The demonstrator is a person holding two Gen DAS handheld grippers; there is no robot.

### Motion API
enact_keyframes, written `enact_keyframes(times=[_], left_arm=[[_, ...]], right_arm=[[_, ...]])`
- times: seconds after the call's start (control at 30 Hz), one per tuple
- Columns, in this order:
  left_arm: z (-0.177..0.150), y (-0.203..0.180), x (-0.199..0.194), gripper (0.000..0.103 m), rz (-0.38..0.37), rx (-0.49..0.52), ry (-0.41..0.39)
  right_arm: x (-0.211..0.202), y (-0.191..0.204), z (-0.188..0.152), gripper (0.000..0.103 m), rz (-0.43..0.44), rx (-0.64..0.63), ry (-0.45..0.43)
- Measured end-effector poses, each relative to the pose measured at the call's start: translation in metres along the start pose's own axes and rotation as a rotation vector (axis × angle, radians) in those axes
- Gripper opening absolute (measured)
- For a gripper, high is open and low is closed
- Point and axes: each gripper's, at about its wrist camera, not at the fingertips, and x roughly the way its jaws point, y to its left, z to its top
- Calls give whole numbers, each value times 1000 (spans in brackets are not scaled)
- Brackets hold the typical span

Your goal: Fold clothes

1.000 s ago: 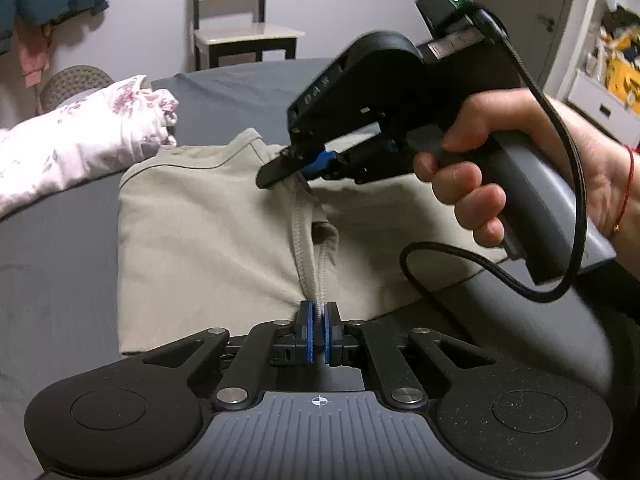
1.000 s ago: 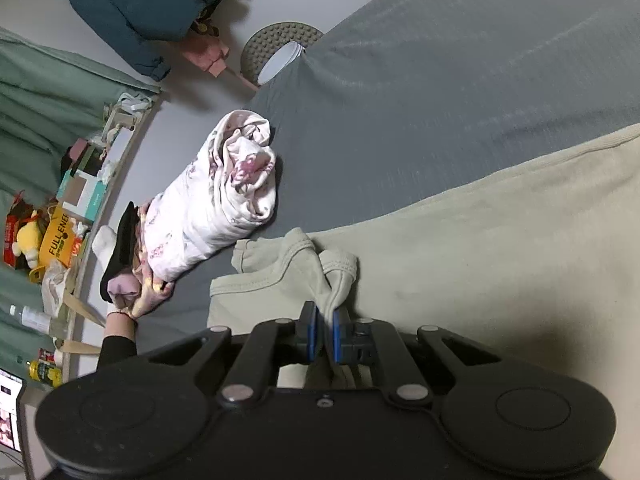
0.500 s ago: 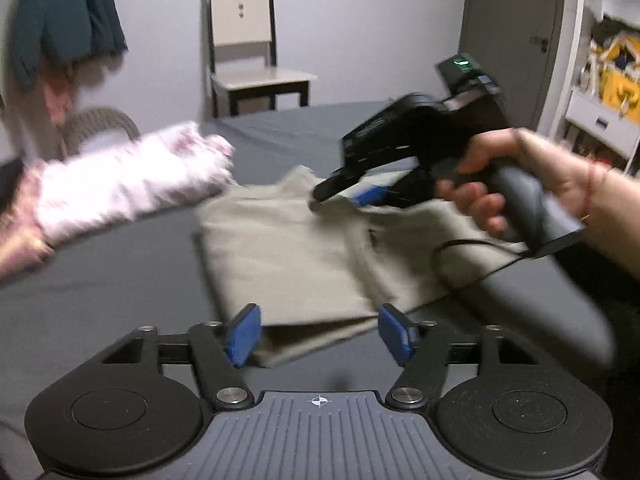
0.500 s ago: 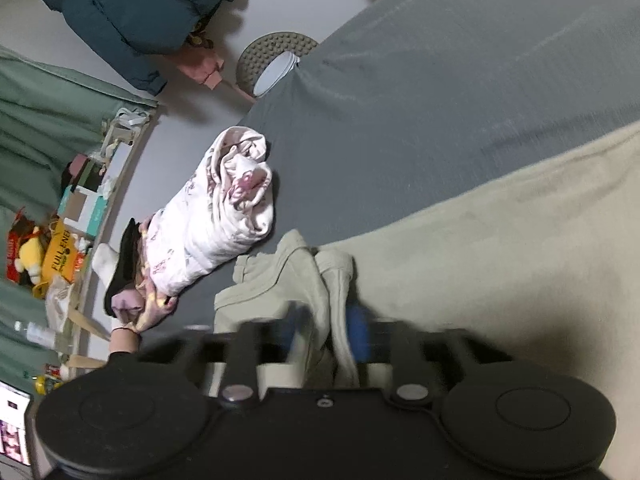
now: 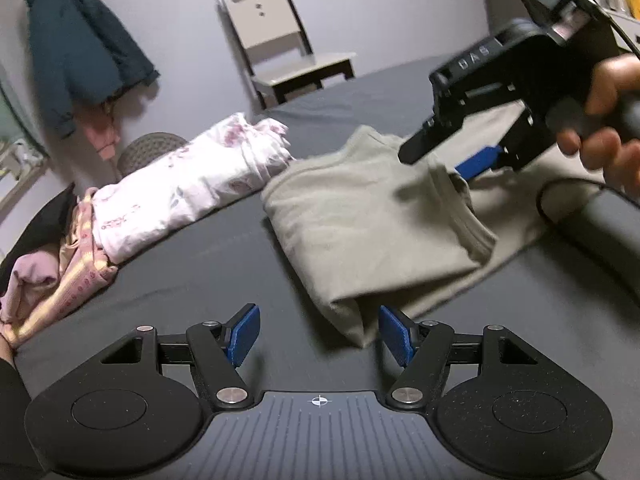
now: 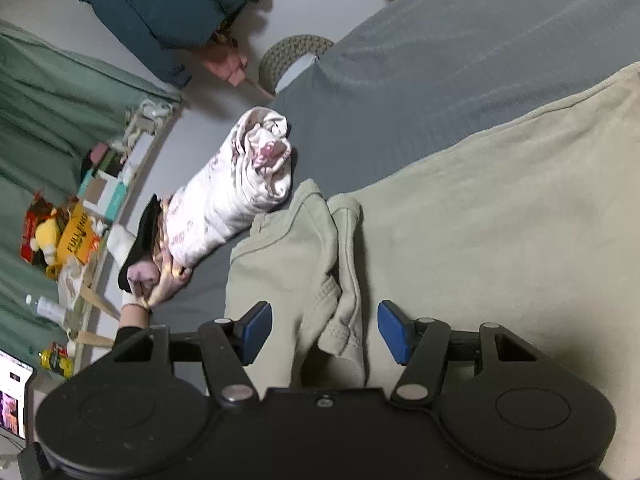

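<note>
One fold laid: beige cotton T-shirt (image 5: 372, 224), frame centre, lies doubled on grey bedsheet (image 5: 192, 280). Left gripper (image 5: 319, 334) and right gripper (image 6: 324, 330) both spread, empty; further folding outstanding.

We are looking at a beige shirt (image 5: 372, 220) of soft matt cloth with stitched ribbed hems, lying on a bed sheet (image 5: 192, 272) of smooth matt grey fabric. Beside it we are seeing a white floral bundle (image 5: 188, 188) of thin crumpled cloth. The left gripper (image 5: 319, 334) is showing matt black plastic arms, slightly speckled, with shiny metal pivot pins and blue ridged pads (image 5: 244, 334) that look rubbery. The right gripper (image 6: 325, 332) is showing the same black plastic and blue pads. A chair (image 5: 284, 52) of painted wood is standing behind, and a dark teal jacket (image 5: 80, 48) of thick matt cloth is hanging on the wall.
</note>
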Motion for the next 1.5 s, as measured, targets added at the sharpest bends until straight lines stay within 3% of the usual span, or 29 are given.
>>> enact_keyframes(times=[0.2,0.33,0.6,0.73,0.83,0.97,1.17,1.37,1.5], left_arm=[[-7,-18,18,67,128,106,-15],[-11,-22,15,67,192,159,-8],[-16,-22,7,67,177,187,1],[-22,-22,2,67,170,208,16],[-25,-15,-6,67,164,200,32],[-21,-1,-18,67,143,160,18],[2,50,-52,67,-5,-20,-31],[68,120,-100,67,-117,-121,-53],[129,143,-129,67,-253,-192,-76]], right_arm=[[2,-6,1,17,-19,25,-8],[-6,-8,2,13,-27,49,-17],[-7,-12,-1,12,-74,32,-24],[-5,-18,1,13,-58,64,-27],[-7,-19,2,18,-46,68,-9],[-18,-16,2,46,-25,87,-2],[-33,-12,-10,47,-17,92,43],[-39,0,-11,49,36,90,71],[-48,18,-6,64,-22,-10,22]])
